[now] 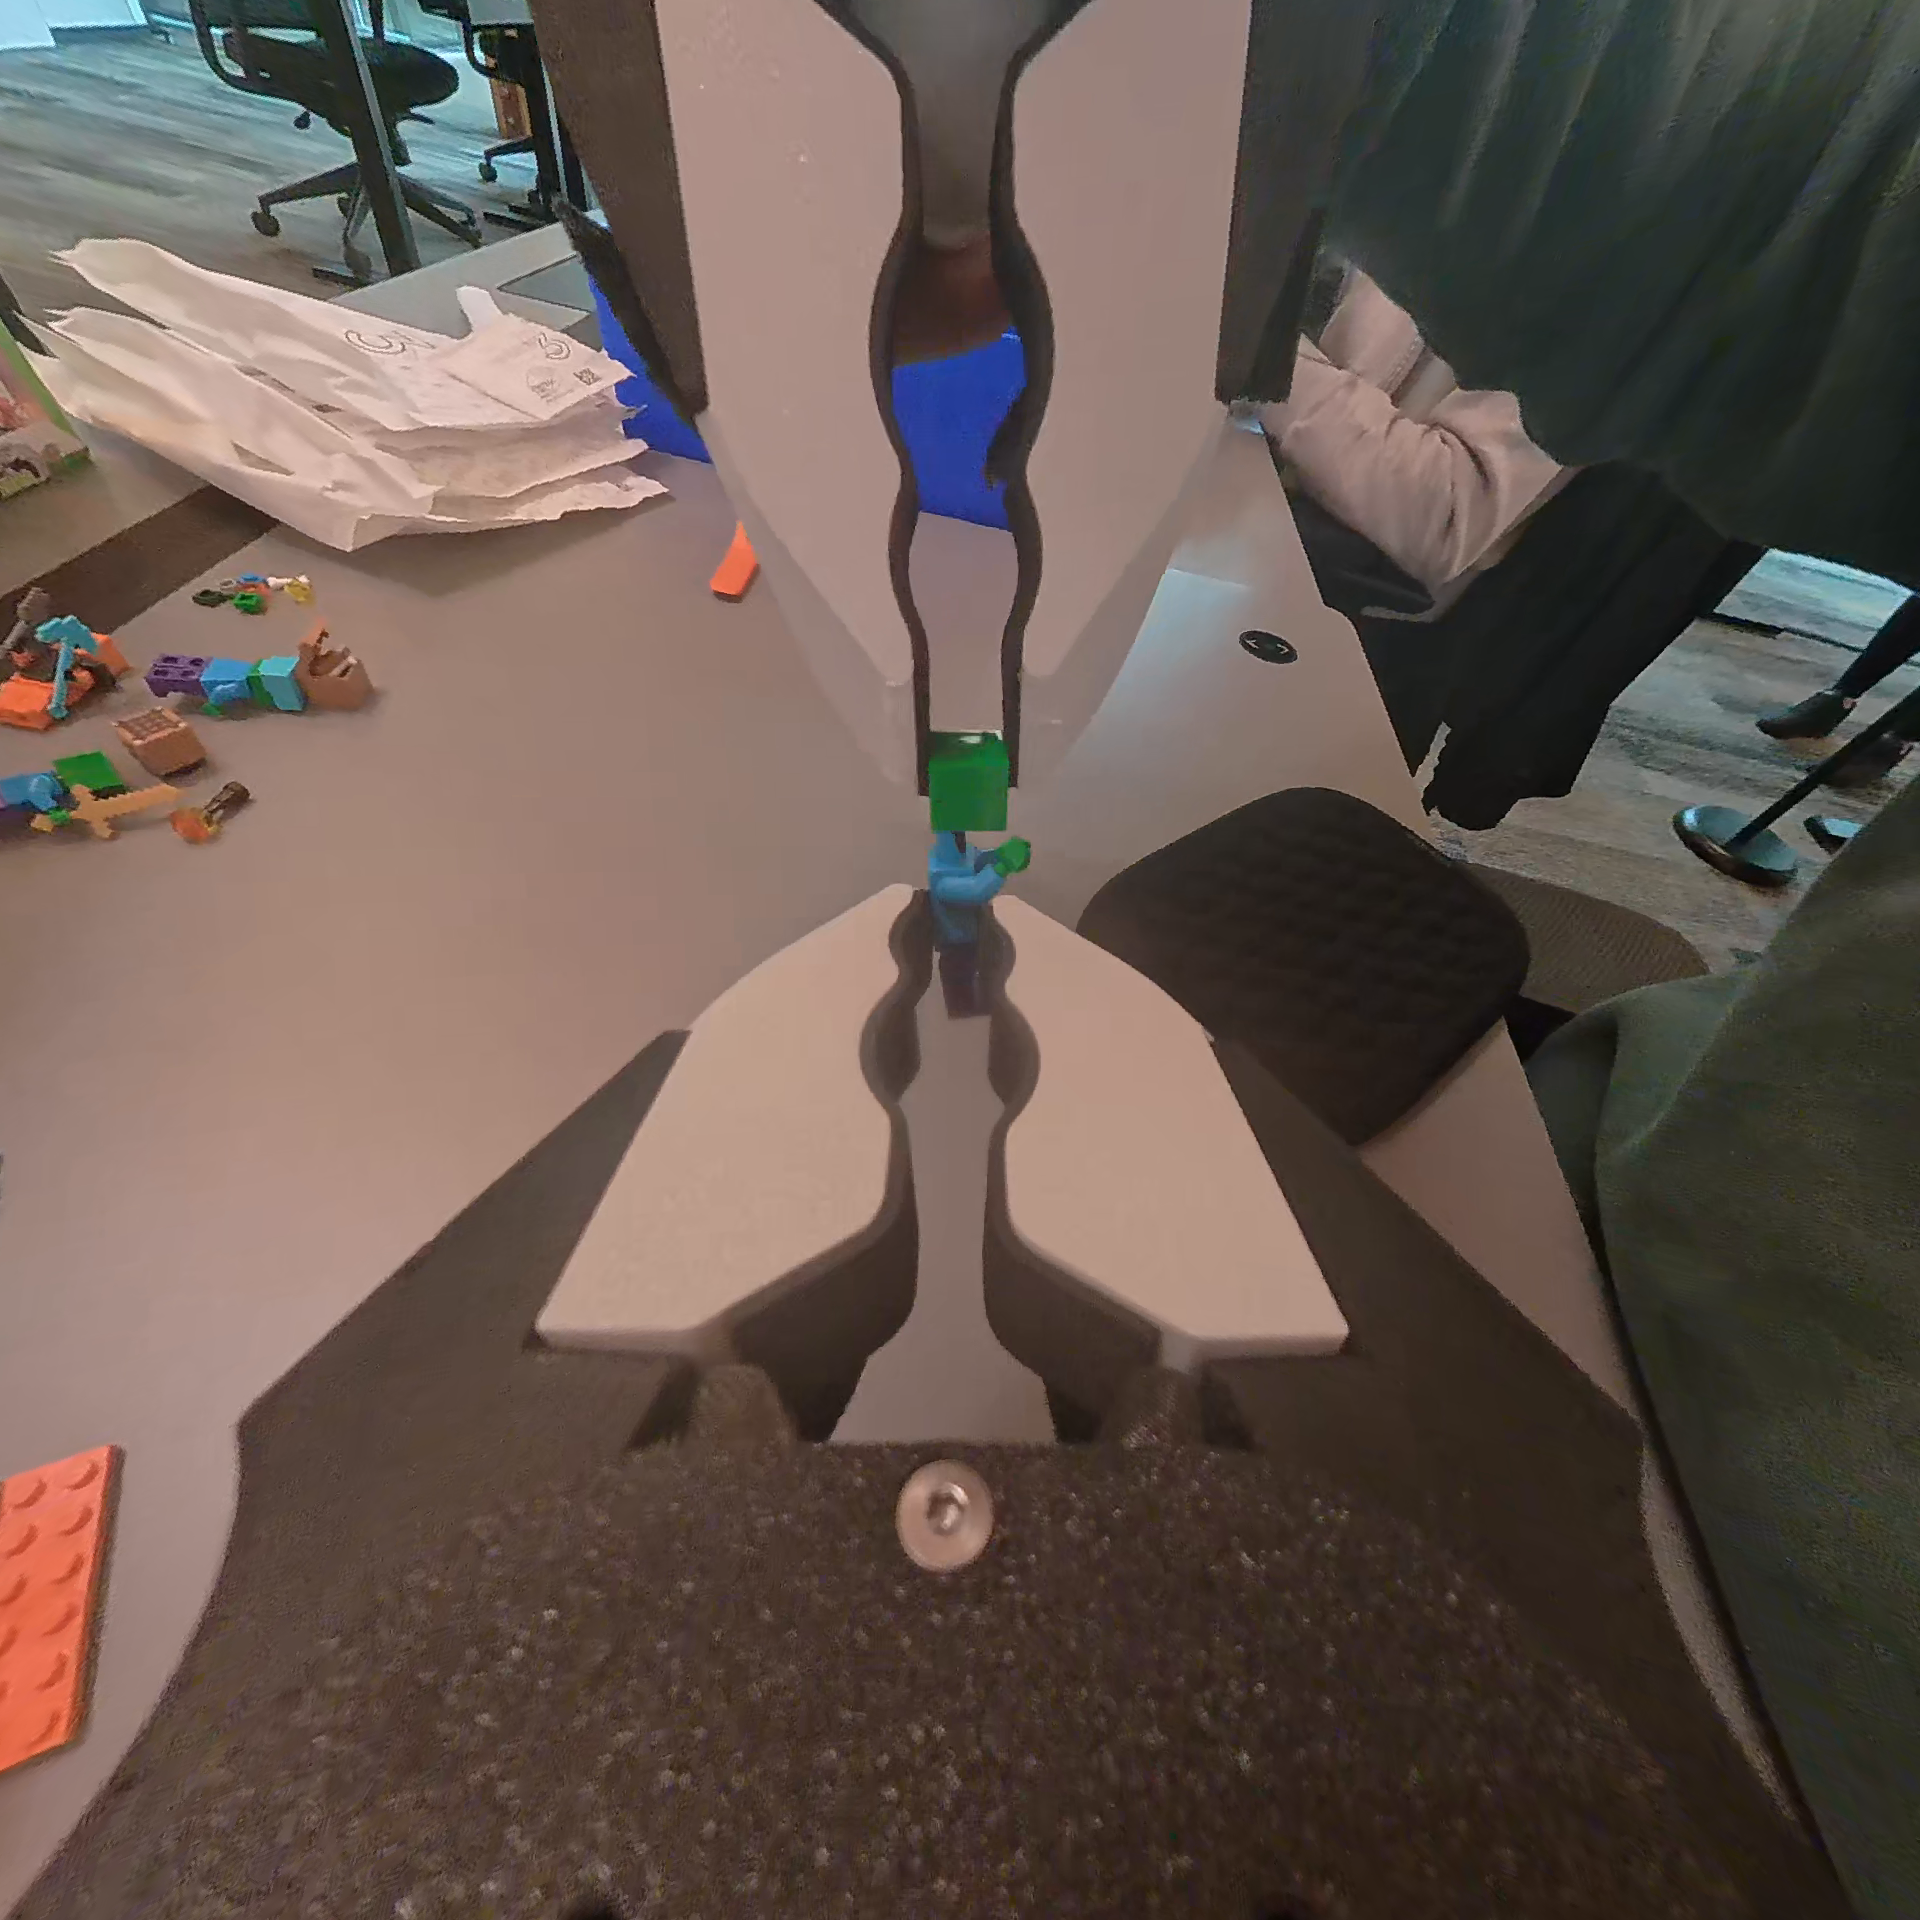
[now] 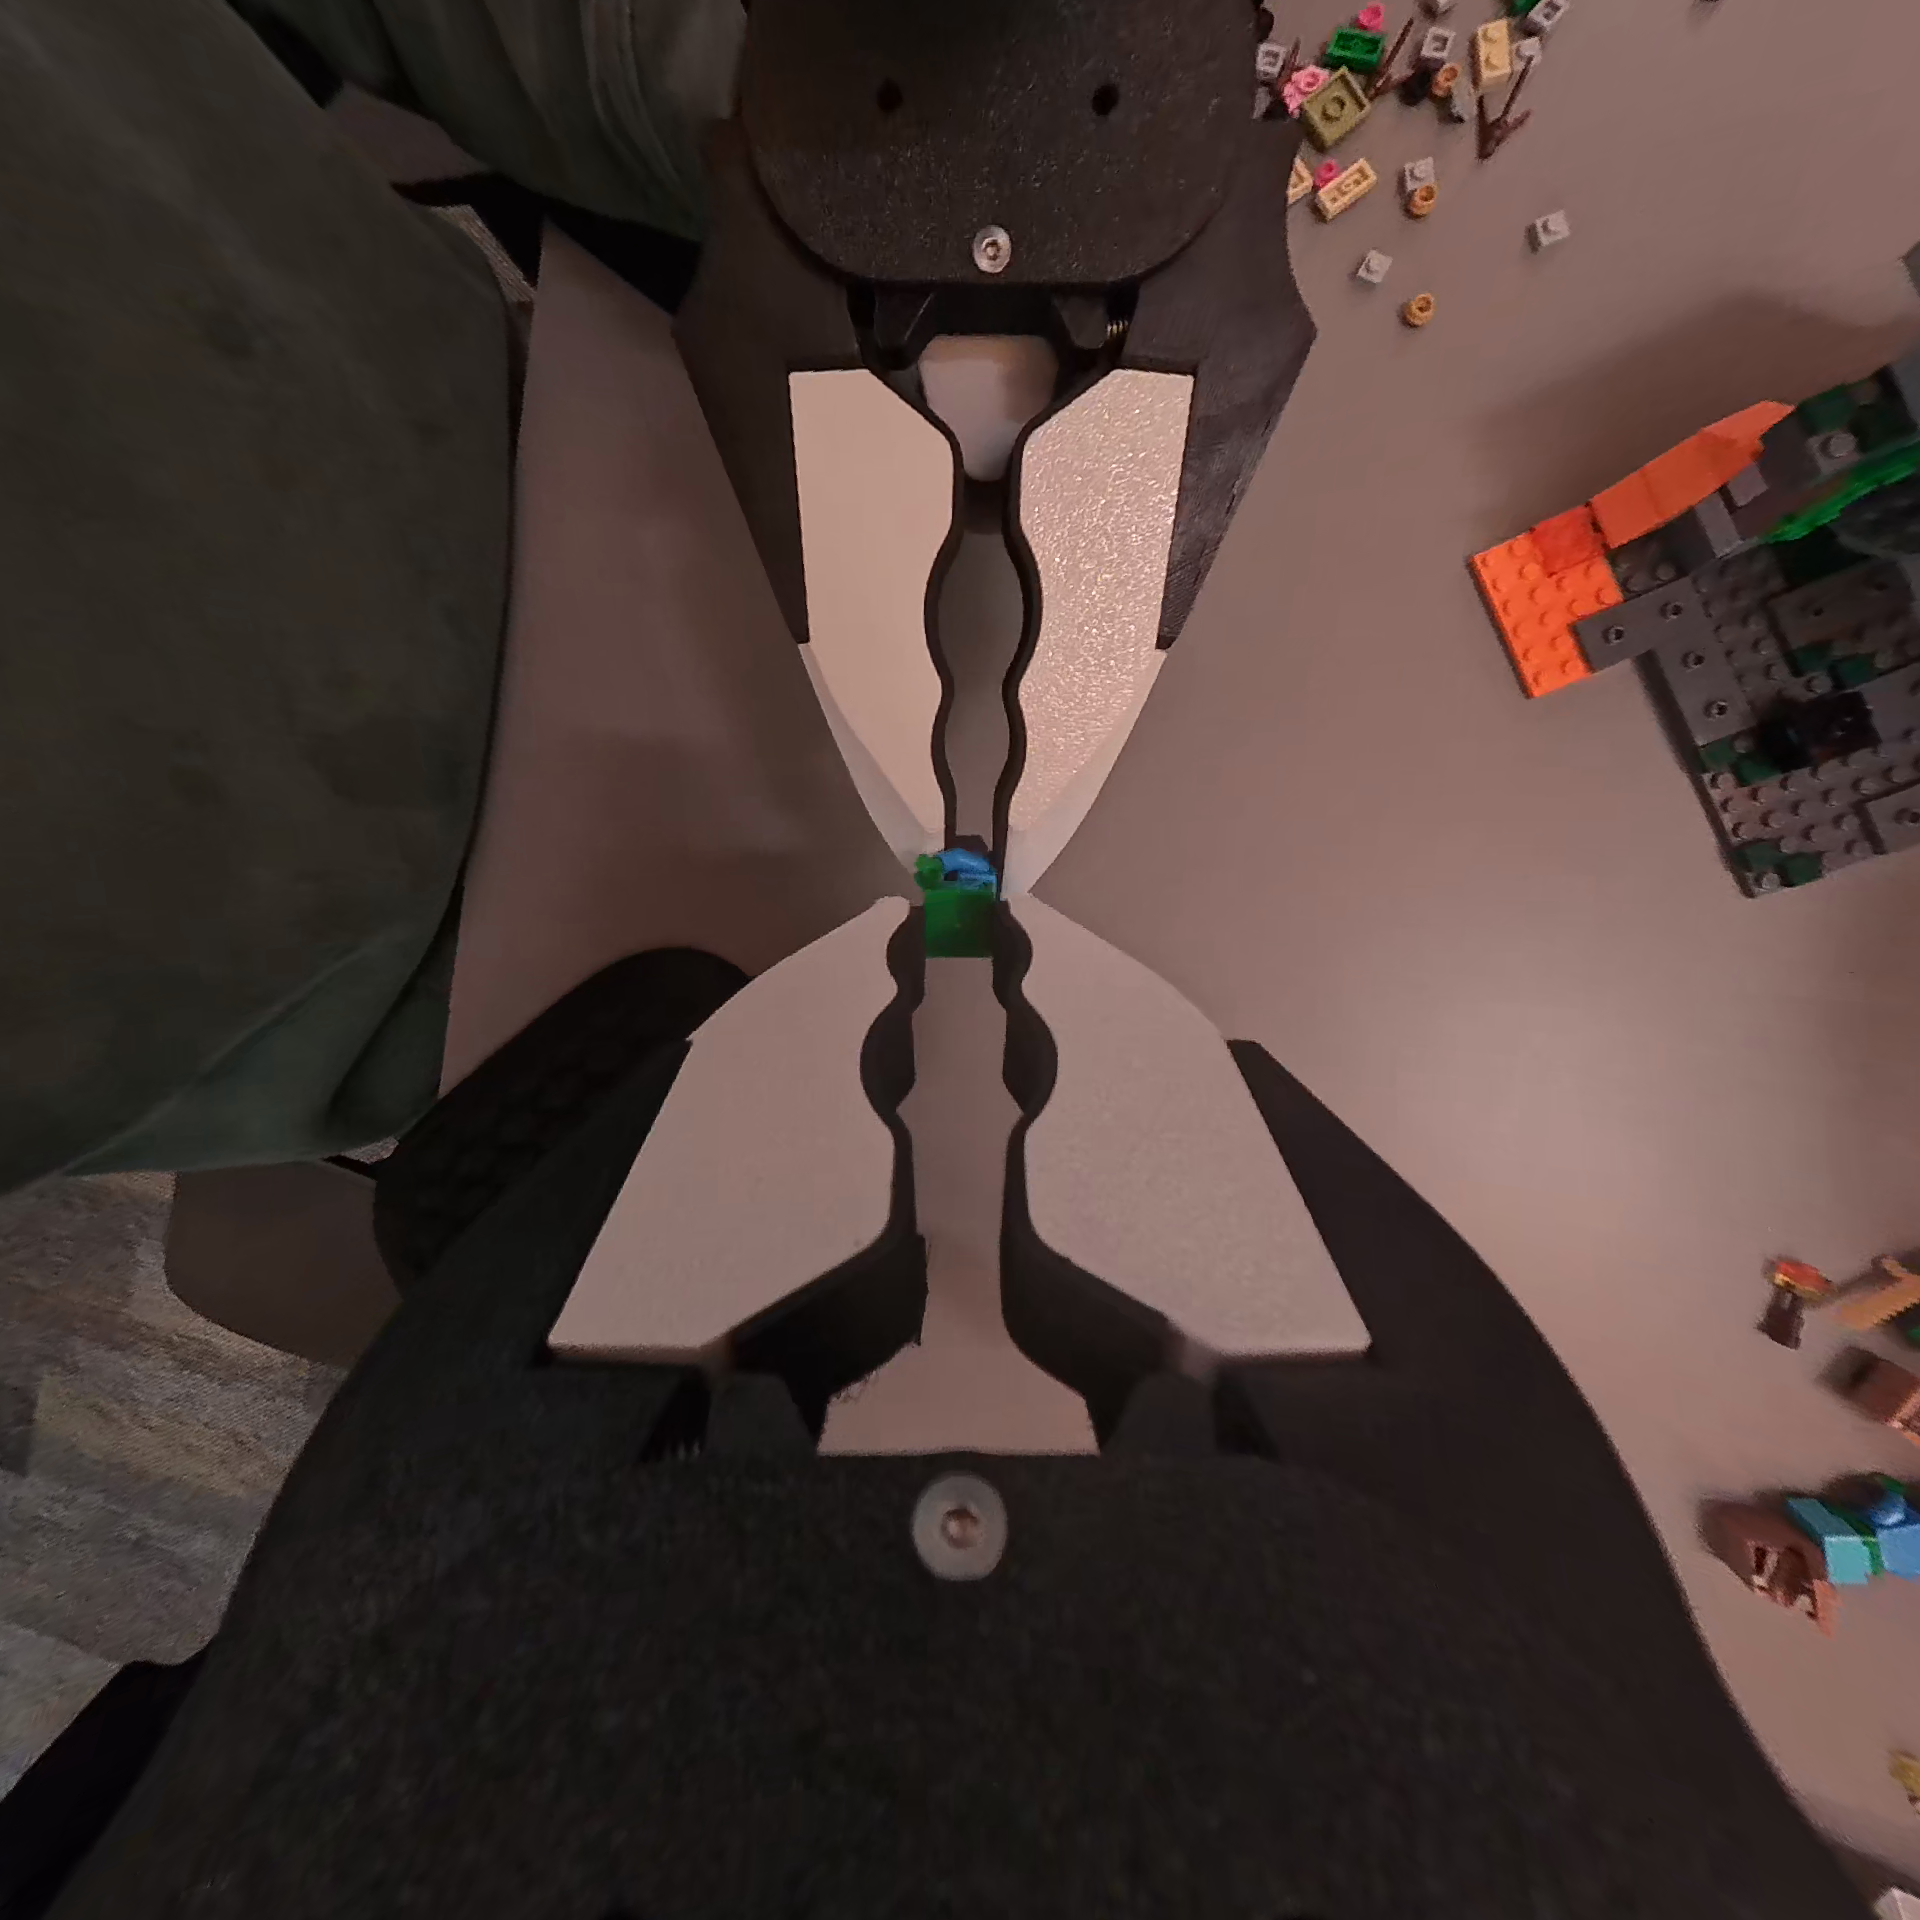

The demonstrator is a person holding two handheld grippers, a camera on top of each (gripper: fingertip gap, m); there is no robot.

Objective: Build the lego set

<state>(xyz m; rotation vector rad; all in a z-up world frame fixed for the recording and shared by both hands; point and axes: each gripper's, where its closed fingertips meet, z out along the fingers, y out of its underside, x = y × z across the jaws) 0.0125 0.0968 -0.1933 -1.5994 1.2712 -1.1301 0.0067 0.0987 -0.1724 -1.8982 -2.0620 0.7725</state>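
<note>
A small toy brick figure hangs over the grey table (image 1: 468,987), held between both grippers. It has a green cube head (image 1: 968,795), a blue torso (image 1: 961,883) with a green hand, and dark legs. My left gripper (image 1: 954,920) is shut on the figure's lower torso and legs. My right gripper (image 1: 966,764) comes from the opposite side and is shut on the head. In the right wrist view my right gripper (image 2: 958,927) clamps the green head (image 2: 956,930), and my left gripper (image 2: 971,854) clamps the blue torso (image 2: 968,873) just beyond.
White paper bags (image 1: 343,416), loose coloured bricks and figures (image 1: 208,707) and an orange plate (image 1: 52,1600) lie to the left. A grey, orange and green brick build (image 2: 1714,644) and scattered small pieces (image 2: 1382,125) lie on the right. A black chair arm pad (image 1: 1309,935) and a green sleeve (image 2: 208,623) are close by. The tips of both grippers are at nearly the same place. The orange plate (image 1: 52,1600) is about 20 centimetres from both grippers' fingertips. My right wrist view (image 2: 1522,616) looks at it from another angle.
</note>
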